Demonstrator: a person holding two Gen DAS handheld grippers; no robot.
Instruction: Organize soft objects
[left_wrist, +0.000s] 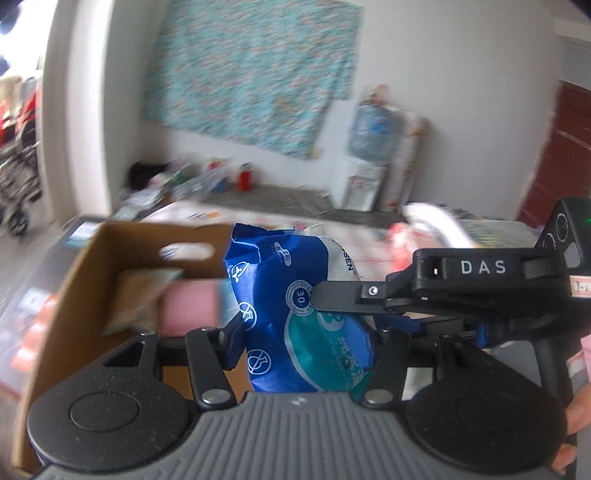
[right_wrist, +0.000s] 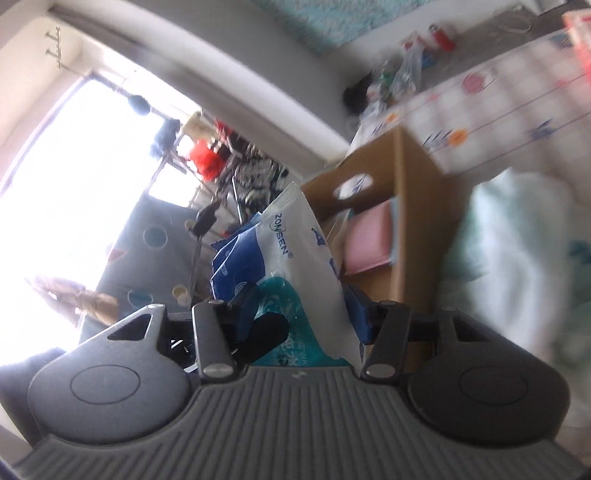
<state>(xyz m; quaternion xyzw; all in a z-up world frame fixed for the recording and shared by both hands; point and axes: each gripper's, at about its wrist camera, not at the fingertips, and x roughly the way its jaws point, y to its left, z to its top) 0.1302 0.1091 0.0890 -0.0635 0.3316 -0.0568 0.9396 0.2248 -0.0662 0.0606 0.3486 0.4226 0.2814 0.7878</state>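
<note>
A soft blue-and-white wipes pack (left_wrist: 273, 266) hangs in the air between both grippers. My left gripper (left_wrist: 306, 328) is shut on its lower part. From the right, the right gripper's black finger (left_wrist: 343, 295) presses on the pack's side. In the right wrist view my right gripper (right_wrist: 301, 306) is shut on the same pack (right_wrist: 295, 236), and the left gripper's finger (right_wrist: 269, 328) shows at its lower left. Just behind the pack stands an open cardboard box (left_wrist: 74, 295) (right_wrist: 413, 206) with a pink folded item (left_wrist: 188, 306) (right_wrist: 369, 240) inside.
The box sits on a patterned white cover (right_wrist: 498, 110). A pale white-and-teal soft heap (right_wrist: 517, 240) lies right of the box. A water jug on a dispenser (left_wrist: 373, 129) stands by the far wall, a clothes rack (right_wrist: 229, 147) by the window. A hand (left_wrist: 580, 406) shows at the right edge.
</note>
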